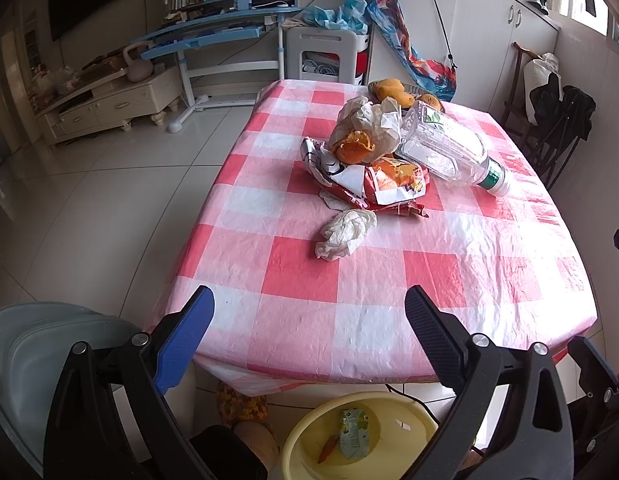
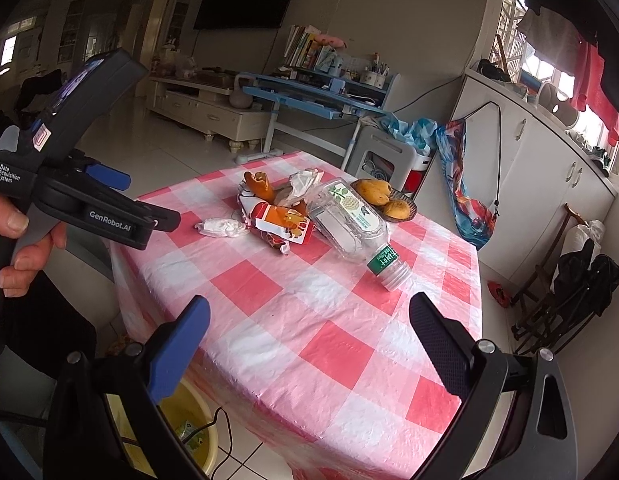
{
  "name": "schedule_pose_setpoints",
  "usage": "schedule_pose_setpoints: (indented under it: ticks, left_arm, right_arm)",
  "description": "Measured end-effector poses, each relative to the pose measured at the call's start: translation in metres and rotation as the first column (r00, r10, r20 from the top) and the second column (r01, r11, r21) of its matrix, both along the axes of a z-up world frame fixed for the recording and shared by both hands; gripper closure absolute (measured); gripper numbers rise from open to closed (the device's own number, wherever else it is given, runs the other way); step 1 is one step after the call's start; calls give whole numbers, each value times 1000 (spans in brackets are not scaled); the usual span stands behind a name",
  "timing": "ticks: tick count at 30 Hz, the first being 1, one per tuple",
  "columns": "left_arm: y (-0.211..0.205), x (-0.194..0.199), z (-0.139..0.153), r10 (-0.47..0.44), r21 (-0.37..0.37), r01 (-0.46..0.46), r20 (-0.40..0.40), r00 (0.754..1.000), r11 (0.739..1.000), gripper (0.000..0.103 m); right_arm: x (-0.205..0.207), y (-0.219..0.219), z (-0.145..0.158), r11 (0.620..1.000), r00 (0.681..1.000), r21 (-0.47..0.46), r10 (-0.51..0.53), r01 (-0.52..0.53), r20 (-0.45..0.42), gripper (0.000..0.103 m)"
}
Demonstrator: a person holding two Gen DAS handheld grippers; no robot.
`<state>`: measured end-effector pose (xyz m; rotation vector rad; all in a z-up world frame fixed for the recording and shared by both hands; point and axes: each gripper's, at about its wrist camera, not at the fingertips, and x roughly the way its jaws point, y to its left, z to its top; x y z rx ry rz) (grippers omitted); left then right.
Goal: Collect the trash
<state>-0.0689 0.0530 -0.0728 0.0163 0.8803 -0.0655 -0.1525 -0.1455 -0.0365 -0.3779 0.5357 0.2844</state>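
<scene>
A: On the table's red-and-white checked cloth (image 1: pixel 349 276), what is lying there?

B: A heap of rubbish sits toward the far side. A clear plastic bottle (image 1: pixel 449 148) lies on its side, its green-banded neck pointing to the near right. Touching it on the left is crumpled brownish paper (image 1: pixel 369 120) with a piece of orange peel (image 1: pixel 354 148) resting on it, and under those a torn red-and-white snack wrapper (image 1: pixel 373 188). A wadded white tissue (image 1: pixel 345 232) lies just beside the wrapper, nearer the table edge.

A: And behind the heap?

B: A shallow dish of yellow-brown fruit (image 2: pixel 383 196), just beyond the bottle.

A: The grippers?

B: The left gripper (image 1: pixel 309 312) hovers over the near edge of the table, jaws spread wide, holding nothing. The right gripper (image 2: pixel 309 316) is also spread wide and empty, above the near right part of the cloth.

A: Anything on the floor?

B: A yellow basin (image 1: pixel 305 440) stands below the table edge, with a small green carton (image 1: pixel 353 432) and an orange scrap inside.
</scene>
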Motion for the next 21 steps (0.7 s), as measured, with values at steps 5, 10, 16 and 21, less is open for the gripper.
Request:
schedule_pose_setpoints:
  ticks: [5, 10, 16, 21]
  left_arm:
    - [0, 0, 0, 1, -2, -1, 1, 1000, 1000, 10]
    - [6, 0, -3, 19, -14, -19, -1, 1000, 1000, 10]
    - [14, 3, -1, 36, -45, -36, -9, 999, 998, 10]
    - [28, 8, 3, 60, -87, -62, -24, 998, 994, 10]
  right_arm:
    - [0, 0, 0, 1000, 1000, -1, 0, 0, -1, 8]
    - [1, 1, -1, 1000, 1000, -5, -1, 1, -9, 8]
    - [4, 1, -3, 1000, 999, 5, 3, -3, -44, 8]
    - [8, -1, -4, 1000, 997, 29, 8, -6, -73, 8]
